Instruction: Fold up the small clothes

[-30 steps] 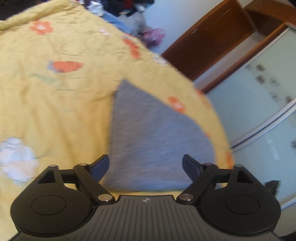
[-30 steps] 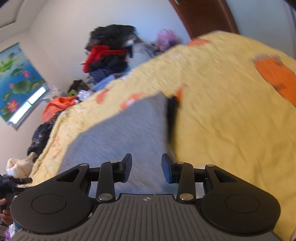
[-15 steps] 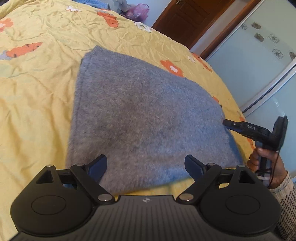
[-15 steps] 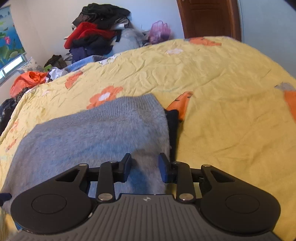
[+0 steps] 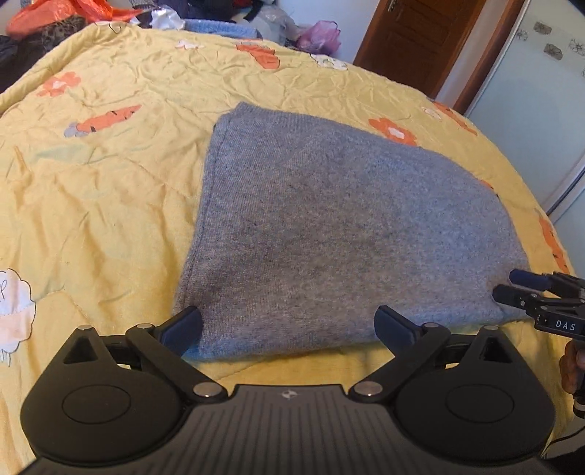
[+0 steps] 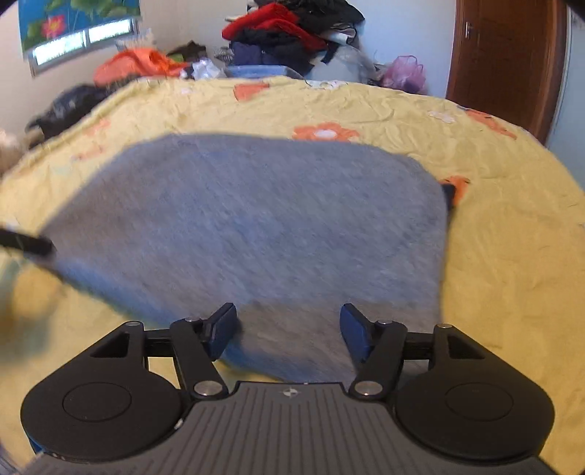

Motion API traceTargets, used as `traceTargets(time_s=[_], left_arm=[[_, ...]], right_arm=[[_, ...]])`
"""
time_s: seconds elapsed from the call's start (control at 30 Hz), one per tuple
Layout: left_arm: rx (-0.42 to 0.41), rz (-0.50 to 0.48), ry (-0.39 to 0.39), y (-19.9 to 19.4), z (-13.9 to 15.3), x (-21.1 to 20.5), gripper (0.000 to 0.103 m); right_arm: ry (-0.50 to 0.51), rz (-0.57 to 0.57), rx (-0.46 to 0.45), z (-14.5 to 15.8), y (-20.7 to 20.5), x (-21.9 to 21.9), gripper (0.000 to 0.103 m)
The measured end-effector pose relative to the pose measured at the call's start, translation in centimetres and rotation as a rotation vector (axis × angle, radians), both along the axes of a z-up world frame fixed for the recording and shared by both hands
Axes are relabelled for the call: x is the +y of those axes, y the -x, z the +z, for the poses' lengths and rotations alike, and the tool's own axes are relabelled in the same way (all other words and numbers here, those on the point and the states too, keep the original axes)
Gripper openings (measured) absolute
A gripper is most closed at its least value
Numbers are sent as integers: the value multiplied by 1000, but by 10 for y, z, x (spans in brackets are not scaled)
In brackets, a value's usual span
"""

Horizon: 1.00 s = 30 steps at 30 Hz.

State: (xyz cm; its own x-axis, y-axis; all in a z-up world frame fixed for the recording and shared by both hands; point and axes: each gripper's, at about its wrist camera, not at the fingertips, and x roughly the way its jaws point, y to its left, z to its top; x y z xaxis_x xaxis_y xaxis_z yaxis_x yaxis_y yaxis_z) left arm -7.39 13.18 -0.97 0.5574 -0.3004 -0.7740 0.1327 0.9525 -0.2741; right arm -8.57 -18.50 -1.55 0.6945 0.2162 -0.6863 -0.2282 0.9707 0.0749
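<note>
Item: grey knit garment (image 5: 340, 234), folded flat on the yellow flowered bedspread (image 5: 109, 204), near its front edge.
Your left gripper (image 5: 289, 329): jaws opening, nearly full spread, empty, over the garment's near hem.
Your right gripper (image 6: 289, 330): jaws opening, about halfway, gripping nothing, garment lying beneath.
Beyond the bedspread: clothes pile (image 6: 289, 33), wooden door (image 6: 508, 54).

soft daylight filled the room, coming from a bright window (image 6: 82, 38) at the far left. the left wrist view was sharp; the right wrist view was motion-blurred across the grey garment (image 6: 256, 226). fisheye bending curved the bed (image 5: 91, 190) edges.
</note>
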Motion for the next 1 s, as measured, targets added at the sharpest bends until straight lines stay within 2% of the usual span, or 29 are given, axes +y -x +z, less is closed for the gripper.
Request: traceTargets(time_s=[0.03, 0.1, 0.23, 0.37, 0.43, 0.6, 0.7, 0.83, 1.0], left_arm=[[-10, 7, -7, 1, 2, -2, 102], [-27, 5, -12, 3, 6, -5, 102], [-44, 9, -19, 3, 9, -10, 102], [-29, 12, -25, -1, 3, -12, 102], [-20, 18, -20, -2, -3, -11, 102], [-22, 9, -24, -3, -8, -11, 102], [-27, 15, -4, -1, -8, -8, 102], [-23, 24, 8, -1, -8, -3, 102], [-47, 51, 43, 9, -4, 5, 102]], right_arm=[[3, 1, -13, 3, -4, 8, 75], [-17, -5, -21, 8, -12, 18, 79], [-22, 9, -29, 0, -25, 45, 80], [86, 13, 10, -21, -23, 69, 81], [97, 7, -26, -24, -9, 69, 81], [52, -15, 35, -11, -15, 61, 81], [54, 5, -1, 4, -18, 70, 81], [47, 46, -49, 21, -30, 89, 88], [27, 84, -57, 19, -54, 111, 92]])
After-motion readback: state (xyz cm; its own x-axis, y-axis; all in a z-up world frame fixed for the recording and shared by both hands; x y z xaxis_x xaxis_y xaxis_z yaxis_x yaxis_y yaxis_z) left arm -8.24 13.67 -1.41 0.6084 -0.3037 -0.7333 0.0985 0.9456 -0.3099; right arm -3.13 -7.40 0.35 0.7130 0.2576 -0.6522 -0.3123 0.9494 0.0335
